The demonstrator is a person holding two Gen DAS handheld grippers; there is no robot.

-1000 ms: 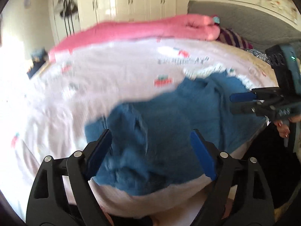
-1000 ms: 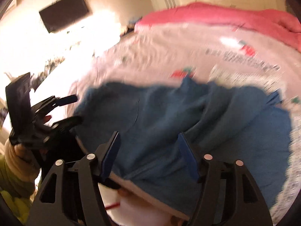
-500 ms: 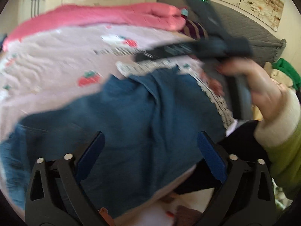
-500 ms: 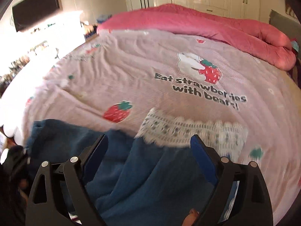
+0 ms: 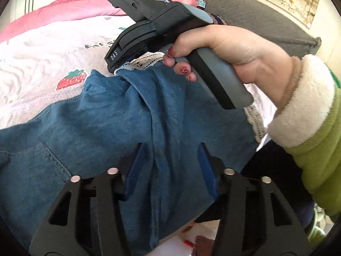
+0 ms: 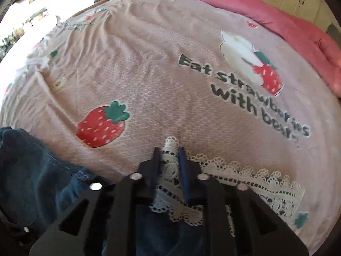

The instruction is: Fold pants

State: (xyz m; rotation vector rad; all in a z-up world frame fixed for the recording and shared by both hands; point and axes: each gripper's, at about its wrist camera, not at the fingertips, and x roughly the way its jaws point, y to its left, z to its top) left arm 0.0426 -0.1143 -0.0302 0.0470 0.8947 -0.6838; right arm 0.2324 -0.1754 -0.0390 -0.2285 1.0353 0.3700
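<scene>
Blue denim pants (image 5: 106, 117) with a white lace hem (image 5: 147, 60) lie on the bed's near edge. My left gripper (image 5: 170, 162) hovers low over the leg. Its jaws are closing with a raised fold of denim between them, and the pads stand apart from that fold. A hand (image 5: 234, 47) holds my right gripper (image 5: 115, 68) at the far end of the leg. In the right wrist view, the right gripper (image 6: 168, 149) has its jaws closing, and the pads pinch a bunch of the lace hem (image 6: 234, 170). More denim (image 6: 32, 170) lies at the lower left.
A pink strawberry-print bedsheet (image 6: 149, 74) stretches beyond the pants. A rolled pink quilt (image 6: 277, 21) lies along the far side. A grey padded headboard (image 5: 245, 15) stands at the back right. The person's green sleeve (image 5: 319, 138) with its white cuff fills the right.
Both grippers went from wide open to much narrower. The left one travelled along the pants toward the hem end. The right one dropped onto the lace hem and pinched it.
</scene>
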